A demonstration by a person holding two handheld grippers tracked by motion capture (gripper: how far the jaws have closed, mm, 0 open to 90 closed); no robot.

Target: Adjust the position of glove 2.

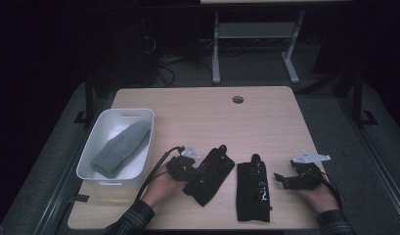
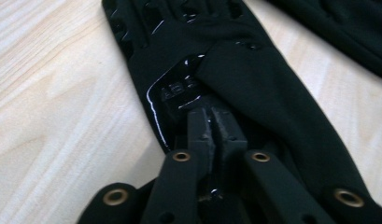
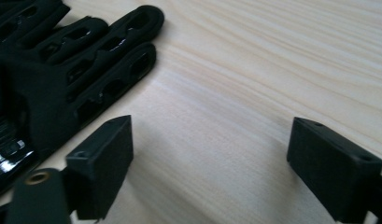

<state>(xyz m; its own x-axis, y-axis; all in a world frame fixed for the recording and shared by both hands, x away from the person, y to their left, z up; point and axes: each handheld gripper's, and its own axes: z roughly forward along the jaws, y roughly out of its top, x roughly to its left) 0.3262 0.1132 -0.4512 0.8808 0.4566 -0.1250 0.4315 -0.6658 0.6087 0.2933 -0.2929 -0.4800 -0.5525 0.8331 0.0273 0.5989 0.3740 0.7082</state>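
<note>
The left gripper view showed my left gripper (image 2: 211, 122) pinched shut on what looked like a fold of the black glove (image 2: 254, 79), so I could carry it to the white bin (image 1: 139, 117), while my right gripper (image 3: 209, 158) waited wide open beside the other glove (image 3: 62, 70)

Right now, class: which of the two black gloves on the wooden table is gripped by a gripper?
The tilted black glove nearer the white bin; the left gripper pinches its fabric.

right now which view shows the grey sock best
The high view: the grey sock lies whole inside the white bin at the table's left. The left and right gripper views look at the black gloves and the wood instead.
</note>
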